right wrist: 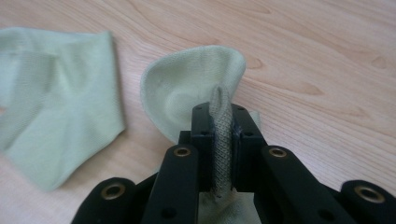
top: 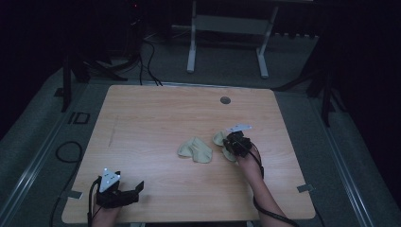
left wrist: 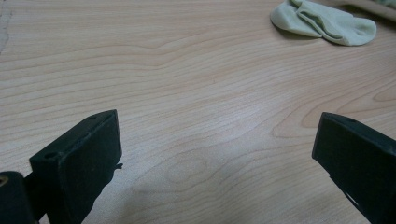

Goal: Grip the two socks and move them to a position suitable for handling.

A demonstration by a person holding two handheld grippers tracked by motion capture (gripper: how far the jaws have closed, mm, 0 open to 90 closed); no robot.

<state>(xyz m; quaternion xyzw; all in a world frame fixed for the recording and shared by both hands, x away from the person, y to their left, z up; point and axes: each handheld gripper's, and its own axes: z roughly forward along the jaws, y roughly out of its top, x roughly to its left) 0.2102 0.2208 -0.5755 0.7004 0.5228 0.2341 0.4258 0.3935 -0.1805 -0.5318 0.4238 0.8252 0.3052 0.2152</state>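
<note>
Right claw (right wrist: 219, 140) pinches a pale sock (right wrist: 196, 84) on the wooden table (top: 156, 118); left claw (left wrist: 215, 154) gapes empty

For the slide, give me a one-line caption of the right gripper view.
Right gripper, jaws shut on a fold of a pale green sock, with a second sock lying flat beside it on the wooden table.

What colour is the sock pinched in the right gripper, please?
Pale green sock, clearest in the right gripper view.
</note>
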